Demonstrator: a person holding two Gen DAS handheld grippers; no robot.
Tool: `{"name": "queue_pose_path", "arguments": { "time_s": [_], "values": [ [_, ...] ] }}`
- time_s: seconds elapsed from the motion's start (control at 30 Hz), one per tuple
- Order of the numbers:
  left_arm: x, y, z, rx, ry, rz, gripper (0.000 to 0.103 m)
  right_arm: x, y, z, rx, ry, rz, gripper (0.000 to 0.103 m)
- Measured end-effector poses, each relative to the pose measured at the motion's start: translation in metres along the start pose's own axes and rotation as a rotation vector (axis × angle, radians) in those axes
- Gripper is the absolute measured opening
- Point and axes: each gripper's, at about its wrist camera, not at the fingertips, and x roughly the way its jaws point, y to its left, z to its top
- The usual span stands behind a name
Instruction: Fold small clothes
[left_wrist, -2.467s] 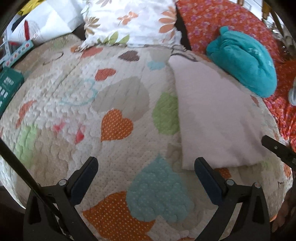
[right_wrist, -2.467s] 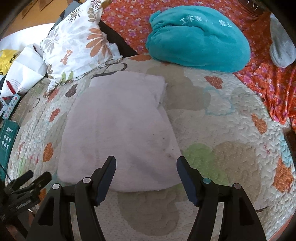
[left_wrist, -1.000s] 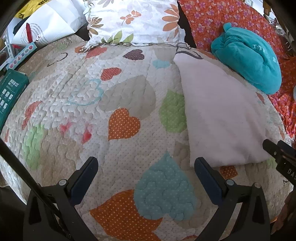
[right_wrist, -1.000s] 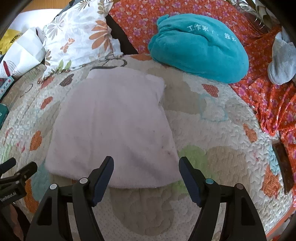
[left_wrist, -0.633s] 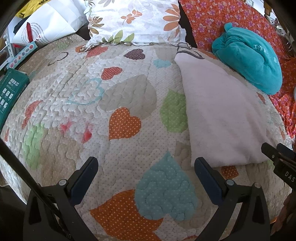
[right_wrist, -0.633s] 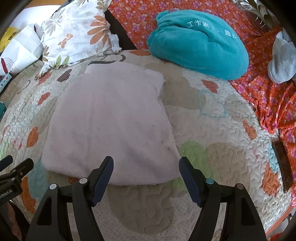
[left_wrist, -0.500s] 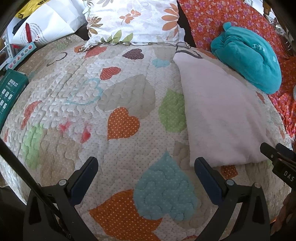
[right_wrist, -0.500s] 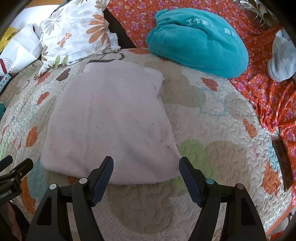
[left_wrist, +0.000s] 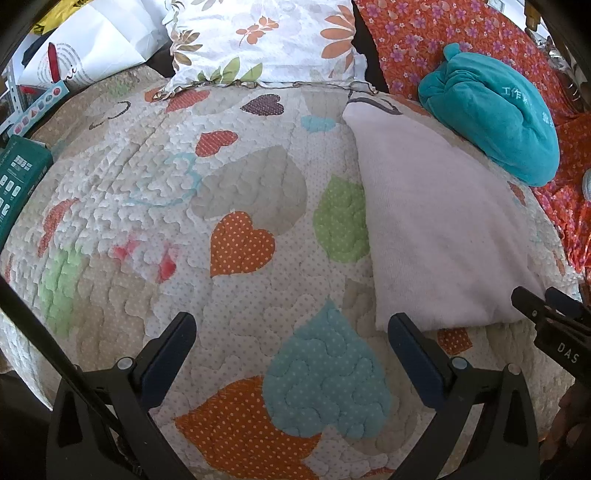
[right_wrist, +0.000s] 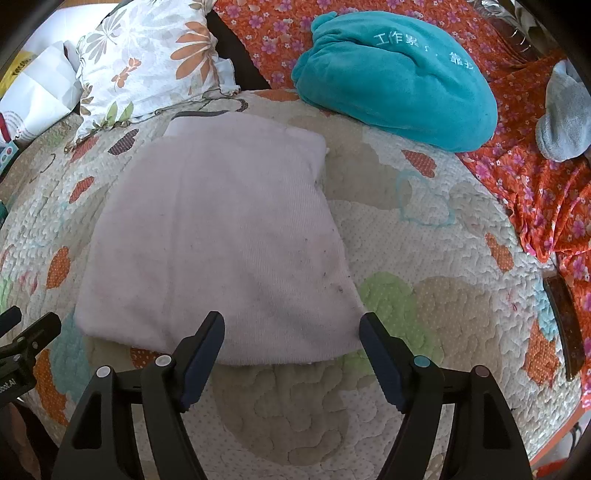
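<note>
Two grippers are hovering over a quilt (left_wrist: 155, 206) patterned with hearts, and both are standing wide apart with nothing between their fingers. One pale pink cloth (right_wrist: 218, 236) is lying flat on the quilt, folded into a neat, roughly rectangular pad that is looking wider at its near edge than at the far one. Its surface is showing a fine ribbed, fuzzy weave, with a few small dark specks scattered toward the near right corner. The far right corner is sitting slightly puffed, with a small notch in the right edge just below it.

The right gripper (right_wrist: 291, 328) is hanging just in front of the cloth's near edge, its fingers (right_wrist: 201, 350) framing the near right part of that edge without touching it. The left gripper (left_wrist: 291, 336) is sitting over bare quilt to the left of the cloth (left_wrist: 439, 236), its right finger (left_wrist: 413, 354) lying just beside the cloth's near left corner; whether it is touching cannot be told.

Beyond the cloth, a teal plush bundle (right_wrist: 395, 77) with white stitched characters is resting partly on the quilt's far edge and partly on an orange flowered sheet (right_wrist: 546, 192). A floral pillow (right_wrist: 147, 62) is lying at the far left, near the cloth's far corner.
</note>
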Motion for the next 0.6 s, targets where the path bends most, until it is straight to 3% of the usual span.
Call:
{"name": "queue_pose_path", "arguments": {
  "time_s": [0.6],
  "values": [
    [-0.0002,-0.0013,-0.0011,0.003,-0.001,-0.016,0.103,0.0,0.0003,-0.0013,-0.004,0.004,-0.001,0.081]
  ]
}}
